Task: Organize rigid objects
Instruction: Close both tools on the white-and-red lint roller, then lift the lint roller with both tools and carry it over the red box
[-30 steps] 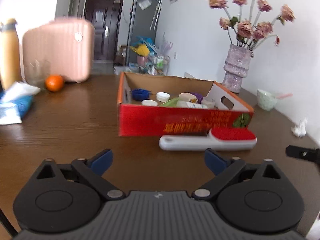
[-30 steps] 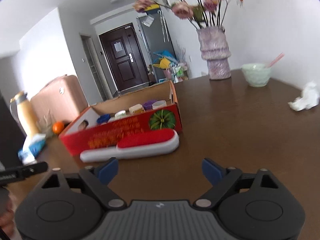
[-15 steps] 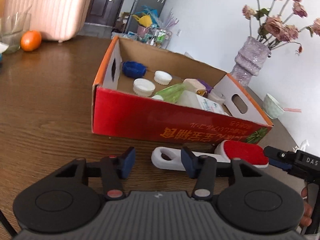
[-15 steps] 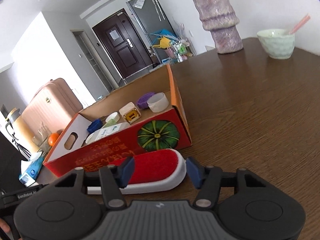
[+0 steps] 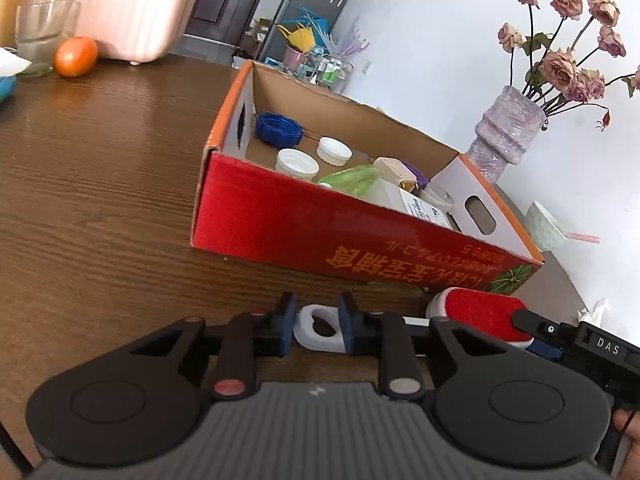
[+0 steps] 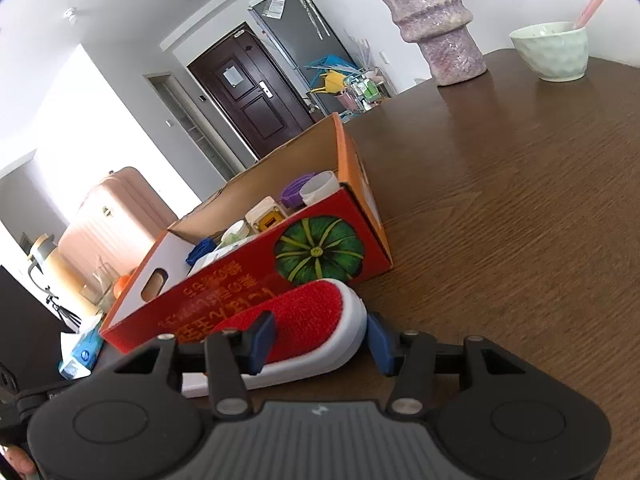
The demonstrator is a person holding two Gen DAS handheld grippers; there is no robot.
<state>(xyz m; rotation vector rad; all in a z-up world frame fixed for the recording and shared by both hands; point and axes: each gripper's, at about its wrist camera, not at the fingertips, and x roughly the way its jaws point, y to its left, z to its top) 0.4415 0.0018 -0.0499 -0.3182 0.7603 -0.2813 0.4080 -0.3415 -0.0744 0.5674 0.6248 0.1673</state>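
Observation:
A lint brush with a red pad and a white handle lies on the wooden table against the front of a red cardboard box (image 5: pixel 320 228). In the left wrist view my left gripper (image 5: pixel 317 328) is shut on the looped end of the brush's handle (image 5: pixel 308 318). The brush's red head (image 5: pixel 476 312) lies to the right, where a finger (image 5: pixel 532 320) of the other gripper reaches it. In the right wrist view my right gripper (image 6: pixel 320 340) straddles the brush head (image 6: pixel 308 312). Its jaws are closing, with the pads at both sides of the head. The box (image 6: pixel 240 280) holds several caps and small containers.
A purple vase (image 5: pixel 504 136) with dried roses and a pale green bowl (image 6: pixel 552 54) stand beyond the box on the right. An orange (image 5: pixel 76 56), a glass (image 5: pixel 40 32) and a pink suitcase are at the far left. A crumpled tissue (image 5: pixel 596 308) lies near the right edge.
Both grippers came forward and down to the brush. The left jaws closed on the handle loop; the right jaws narrowed around the red head.

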